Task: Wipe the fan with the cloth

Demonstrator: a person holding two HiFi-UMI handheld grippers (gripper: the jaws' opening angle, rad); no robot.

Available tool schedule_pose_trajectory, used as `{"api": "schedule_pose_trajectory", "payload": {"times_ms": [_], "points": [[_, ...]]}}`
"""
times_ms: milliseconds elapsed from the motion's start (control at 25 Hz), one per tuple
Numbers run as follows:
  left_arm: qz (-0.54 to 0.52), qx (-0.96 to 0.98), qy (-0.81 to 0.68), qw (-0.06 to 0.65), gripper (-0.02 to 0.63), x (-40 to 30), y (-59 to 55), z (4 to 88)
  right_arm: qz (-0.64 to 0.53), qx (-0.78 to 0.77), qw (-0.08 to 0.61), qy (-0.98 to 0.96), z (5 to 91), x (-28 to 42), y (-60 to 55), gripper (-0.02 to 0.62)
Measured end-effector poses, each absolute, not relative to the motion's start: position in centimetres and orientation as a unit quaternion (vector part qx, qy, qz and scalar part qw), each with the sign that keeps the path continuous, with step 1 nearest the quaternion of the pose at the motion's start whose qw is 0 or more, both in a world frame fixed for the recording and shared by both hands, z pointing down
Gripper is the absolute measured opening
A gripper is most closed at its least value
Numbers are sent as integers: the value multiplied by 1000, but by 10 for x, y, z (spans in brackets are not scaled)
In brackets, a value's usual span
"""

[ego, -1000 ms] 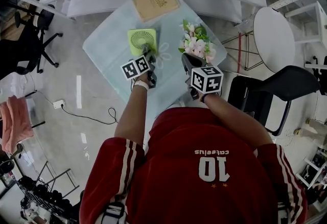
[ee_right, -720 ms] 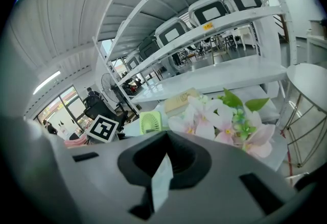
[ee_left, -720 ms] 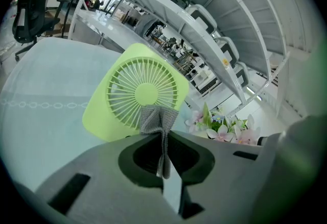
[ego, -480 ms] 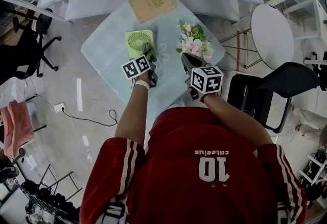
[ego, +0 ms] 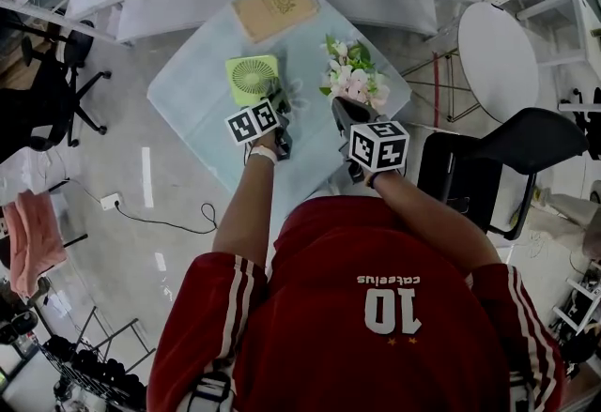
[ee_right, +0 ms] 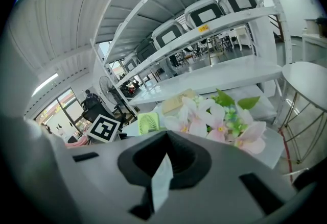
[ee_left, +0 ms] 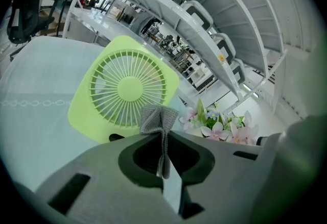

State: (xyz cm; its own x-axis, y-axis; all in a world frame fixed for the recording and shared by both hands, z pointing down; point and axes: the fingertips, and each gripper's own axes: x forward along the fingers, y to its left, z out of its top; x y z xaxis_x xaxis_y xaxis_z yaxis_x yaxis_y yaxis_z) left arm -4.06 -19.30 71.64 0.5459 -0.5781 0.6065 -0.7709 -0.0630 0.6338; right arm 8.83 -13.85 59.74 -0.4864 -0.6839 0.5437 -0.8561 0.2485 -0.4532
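Readable on the back of the red shirt (ego: 376, 307): a white 10, plus a smaller word above it, upside down and too unclear to spell out. Black-and-white square codes on both tool cubes. Gold emblem on the tan book (ego: 275, 7) at the far corner of the pale blue worktop (ego: 192, 96), lettering too small to read. Pale green fan (ego: 252, 79) lying left of the worktop's middle, round grille face turned up toward the head view; square body, so no clear long axis, one corner aimed at the person. Left tool (ego: 275, 102) at the fan's near right edge, jaws clamped on a small grey cloth (ee_left: 158, 118), folded and standing up out of the tips. In the left gripper view, cloth overlapping the fan's lower rim; touching or not, cannot tell. Right tool (ego: 344, 110) just short of the bunch of pink and white flowers (ego: 351, 77), jaws drawn together at the tips with nothing between them. Both forearms bare and stretched forward from the torso, roughly parallel, a white wristband (ego: 260, 155) on the left. Black chair (ego: 507, 157) beside the worktop at right.
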Motion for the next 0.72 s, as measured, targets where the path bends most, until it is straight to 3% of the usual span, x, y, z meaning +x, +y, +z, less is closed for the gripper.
{"api": "schedule_pose_trajectory", "payload": {"times_ms": [720], "points": [[109,747,-445,481,23,-32,-173,695,358,489,108,-788,586,67,-123,2]]}}
